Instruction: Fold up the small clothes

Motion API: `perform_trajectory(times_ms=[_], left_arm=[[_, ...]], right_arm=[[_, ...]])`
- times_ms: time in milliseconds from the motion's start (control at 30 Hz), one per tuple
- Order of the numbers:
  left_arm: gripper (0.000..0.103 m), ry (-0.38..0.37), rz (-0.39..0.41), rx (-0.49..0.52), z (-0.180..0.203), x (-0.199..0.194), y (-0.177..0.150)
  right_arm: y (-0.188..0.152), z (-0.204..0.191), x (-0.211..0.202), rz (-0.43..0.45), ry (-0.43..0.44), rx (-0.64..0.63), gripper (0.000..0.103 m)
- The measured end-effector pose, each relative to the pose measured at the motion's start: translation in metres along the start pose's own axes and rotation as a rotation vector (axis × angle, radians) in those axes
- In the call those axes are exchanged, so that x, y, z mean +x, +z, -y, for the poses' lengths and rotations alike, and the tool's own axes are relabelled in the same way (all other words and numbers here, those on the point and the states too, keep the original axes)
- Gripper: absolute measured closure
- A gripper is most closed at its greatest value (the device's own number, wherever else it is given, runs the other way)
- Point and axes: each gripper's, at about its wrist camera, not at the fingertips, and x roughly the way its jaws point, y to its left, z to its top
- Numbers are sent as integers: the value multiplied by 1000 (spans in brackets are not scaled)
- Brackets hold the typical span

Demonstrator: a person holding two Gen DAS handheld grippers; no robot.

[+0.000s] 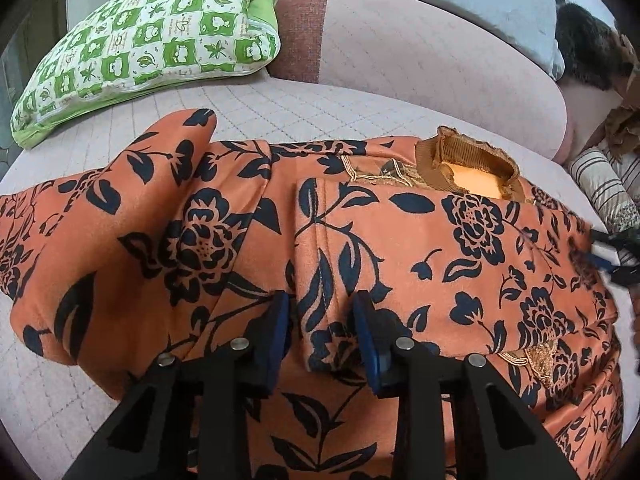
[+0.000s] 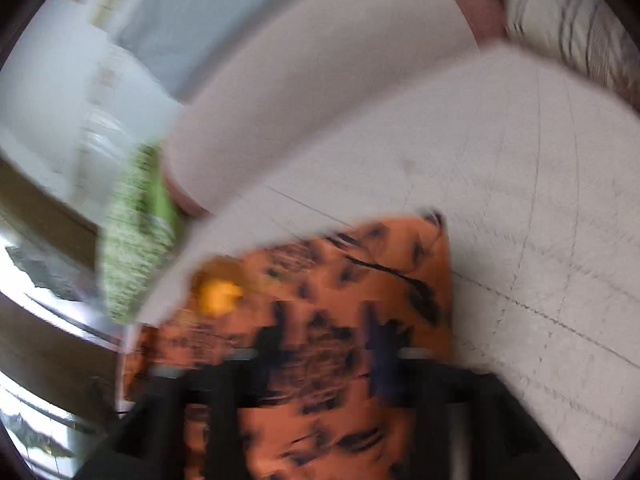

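A wide bed with a pale pink quilted cover (image 1: 280, 108) takes up most of the room in front of me, its padded pink headboard (image 1: 420, 48) curving along the far side. Spread across the bed's middle lies the orange garment printed with black flowers (image 1: 460, 240), partly folded, one flap laid over the body and a sleeve reaching out toward nine o'clock. Its brown ribbed collar (image 1: 468, 160) sits at about one o'clock from the garment's centre, open to a yellow lining. At eleven o'clock a green-and-white patchwork pillow (image 1: 152, 48) leans against the headboard, and a striped cream cushion (image 1: 604, 188) lies at the bed's three o'clock edge.

The left claw (image 1: 322, 340) hangs low over the near part of the garment, its blue pads partly apart with the folded flap's edge between them; I cannot tell whether they pinch it. The right claw (image 2: 324, 344) shows only as a blur over the same orange cloth, its pads standing apart with fabric between; whether it grips is unclear.
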Motion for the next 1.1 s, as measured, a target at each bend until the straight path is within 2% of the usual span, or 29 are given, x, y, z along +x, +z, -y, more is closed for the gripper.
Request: perform_trajectory(times_ms=[67,133,200,233,267,300,333,367,400,433,467,500,533,633,667,700,833,1000,1100], left_arm=[[69,-10,-4,1,-2,-1,2],[68,-21,-9,2,-3,-1,3],[65,-34,-9,-13,-5,-4,3],[64,-44,-16,-30,-6,-6,3],[64,-51,-21,-42,-7,-10,1],[64,-61,-23,-59,-8,-15,0],[62,-77,-19,-81,-11,-24,-3],[59,-101,-8,-104,-16,-37,-8],[52,-125,9,-124,-24,-50,-10],[47,-147,46,-152,-38,-69,-14],[35,-156,76,-177,-51,-82,-16],[27,-156,111,-217,-68,-95,-20],[26,-148,149,-291,-94,-108,-23],[26,-183,176,-530,-172,-119,-32],[26,-196,176,-605,-194,-117,-35],[26,-218,177,-707,-224,-113,-38],[27,-215,215,-895,-300,-102,-40],[27,-180,262,-988,-356,-94,-34],[27,-164,220,-1011,-369,-79,-35]], right_arm=[[-5,-11,-17,73,10,31,41],[-21,-41,-42,124,13,-69,40],[-38,-57,-56,127,61,-102,39],[-49,-61,-61,111,85,-115,33],[-61,-64,-56,81,71,-126,29],[-65,-58,-45,48,15,-125,22],[-73,-45,-20,-40,-101,-99,21],[-78,-38,-16,-44,-140,-87,21],[-84,-42,-27,24,-126,-89,26],[-84,-50,-33,56,-112,-91,26],[-92,-66,-47,107,-73,-127,26],[-98,-72,-56,134,-67,-152,26],[-113,-86,-66,171,-83,-186,25],[-142,-103,-72,178,-60,-251,25],[-162,-107,-71,172,-66,-270,25],[-173,-101,-75,155,-60,-272,25],[-197,-76,-77,106,-51,-235,25],[-210,-68,-70,107,-75,-225,25],[-202,-62,-76,104,-76,-223,25]])
